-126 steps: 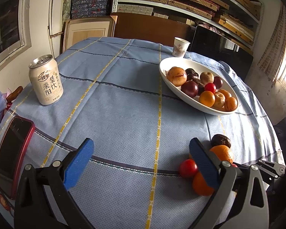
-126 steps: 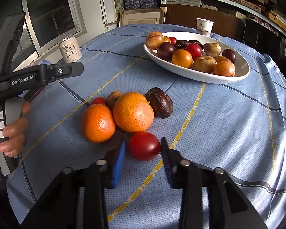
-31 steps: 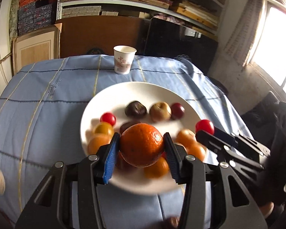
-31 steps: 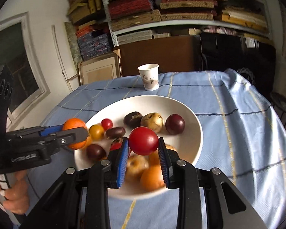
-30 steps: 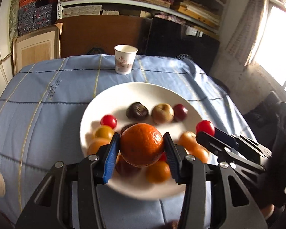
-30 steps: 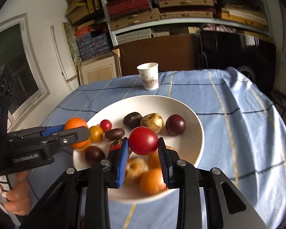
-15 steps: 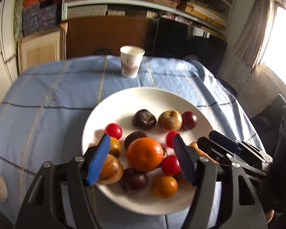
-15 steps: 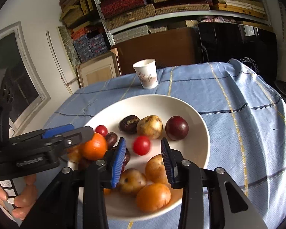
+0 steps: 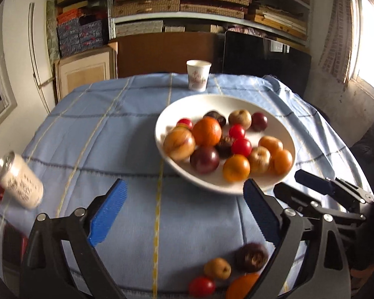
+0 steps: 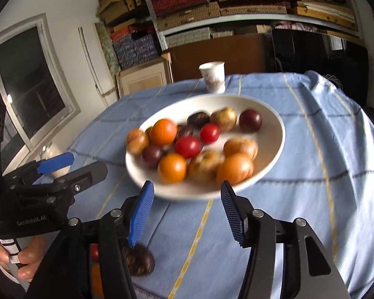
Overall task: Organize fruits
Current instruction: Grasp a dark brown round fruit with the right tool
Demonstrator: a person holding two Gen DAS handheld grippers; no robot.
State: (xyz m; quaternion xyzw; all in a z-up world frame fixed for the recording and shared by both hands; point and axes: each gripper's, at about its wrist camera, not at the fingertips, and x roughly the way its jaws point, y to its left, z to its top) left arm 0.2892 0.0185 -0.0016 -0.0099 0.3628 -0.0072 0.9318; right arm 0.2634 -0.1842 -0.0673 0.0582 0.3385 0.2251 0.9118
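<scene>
Now both grippers' fingers (image 9: 107,211) opening, empty; oval plate (image 9: 281,134) long axis slanting near-left to far-right.

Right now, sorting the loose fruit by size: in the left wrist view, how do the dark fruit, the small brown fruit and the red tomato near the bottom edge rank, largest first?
1. Dark fruit.
2. Small brown fruit and red tomato: these look about alike through the blur, so I would not rank them.
All three lie close together on the tablecloth, so nearness hardly skews this.
</scene>
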